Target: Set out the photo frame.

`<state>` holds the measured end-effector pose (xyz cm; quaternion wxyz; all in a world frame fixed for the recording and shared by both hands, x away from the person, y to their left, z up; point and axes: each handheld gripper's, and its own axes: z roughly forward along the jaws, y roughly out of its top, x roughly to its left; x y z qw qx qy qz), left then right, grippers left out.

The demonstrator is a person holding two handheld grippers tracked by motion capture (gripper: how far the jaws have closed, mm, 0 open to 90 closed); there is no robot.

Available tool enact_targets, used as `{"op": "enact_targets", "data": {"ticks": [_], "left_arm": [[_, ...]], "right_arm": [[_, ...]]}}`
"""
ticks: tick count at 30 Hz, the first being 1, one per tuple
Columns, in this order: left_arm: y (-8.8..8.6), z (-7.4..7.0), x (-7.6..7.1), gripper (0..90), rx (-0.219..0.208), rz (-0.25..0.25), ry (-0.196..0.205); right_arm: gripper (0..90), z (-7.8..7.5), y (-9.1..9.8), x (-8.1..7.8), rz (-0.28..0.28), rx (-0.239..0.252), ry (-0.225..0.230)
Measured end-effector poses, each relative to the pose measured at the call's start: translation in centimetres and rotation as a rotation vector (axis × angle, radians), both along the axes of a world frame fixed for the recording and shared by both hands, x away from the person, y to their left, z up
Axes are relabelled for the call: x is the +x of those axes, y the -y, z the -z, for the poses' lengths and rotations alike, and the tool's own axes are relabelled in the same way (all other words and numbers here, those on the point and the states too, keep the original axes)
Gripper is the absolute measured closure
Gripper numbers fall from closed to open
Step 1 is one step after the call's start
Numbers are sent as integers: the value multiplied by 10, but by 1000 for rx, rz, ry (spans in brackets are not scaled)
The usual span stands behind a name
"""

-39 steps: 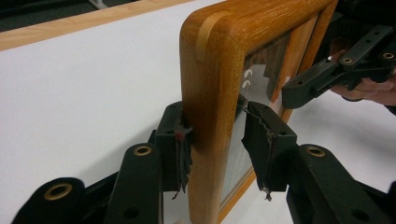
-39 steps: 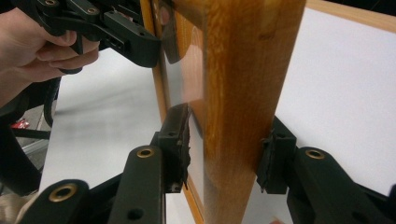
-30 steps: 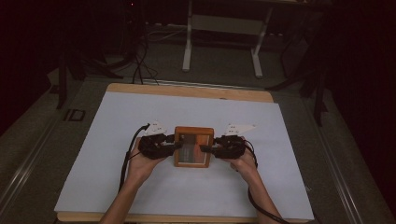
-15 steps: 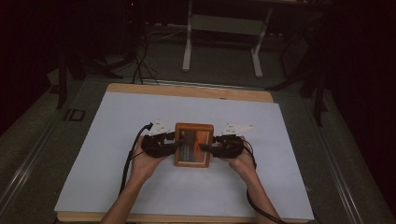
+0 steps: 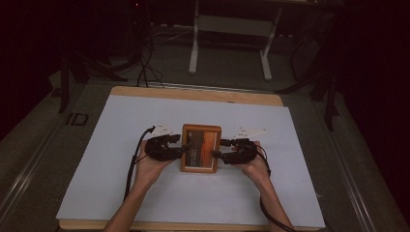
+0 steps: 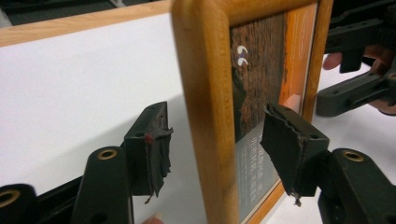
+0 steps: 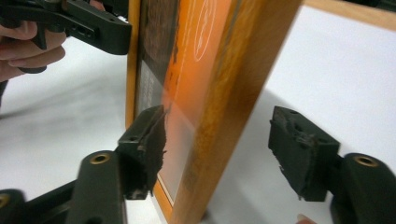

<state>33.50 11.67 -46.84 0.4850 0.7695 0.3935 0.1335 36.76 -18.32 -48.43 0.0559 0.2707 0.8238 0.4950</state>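
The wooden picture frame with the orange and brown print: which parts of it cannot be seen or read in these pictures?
- Wooden picture frame, back side: hidden in the high view, which faces its front.
- Printed text: too small in the high view; cut off by the frame's near rail in the left gripper view.
- Print, right gripper view: blurred, unreadable.
- Top edge: cut off in both gripper views.

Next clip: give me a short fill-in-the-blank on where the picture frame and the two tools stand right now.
1. The picture frame has a border made of ____.
2. The left tool has one frame edge between its jaws, and its pads are ____ of the frame.
3. The right tool stands at the frame's ____ edge, seen from the high view.
4. The table under the frame has a ____ top.

Missing words: wood; clear; right; white
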Motion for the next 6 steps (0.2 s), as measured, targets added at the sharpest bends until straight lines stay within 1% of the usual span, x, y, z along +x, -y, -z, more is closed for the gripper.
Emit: {"op": "enact_targets", "data": {"ticks": [4,5,6], "left_arm": [[-19,-9,-6,366,-19,-31,24],[-25,-12,-7,363,-26,-49,29],[-25,-12,-7,358,-26,-49,29]], "right_arm": [[298,-12,16,-3,21,21,24],[291,-14,19,-4,26,23,25],[286,-16,23,-4,33,20,29]]}}
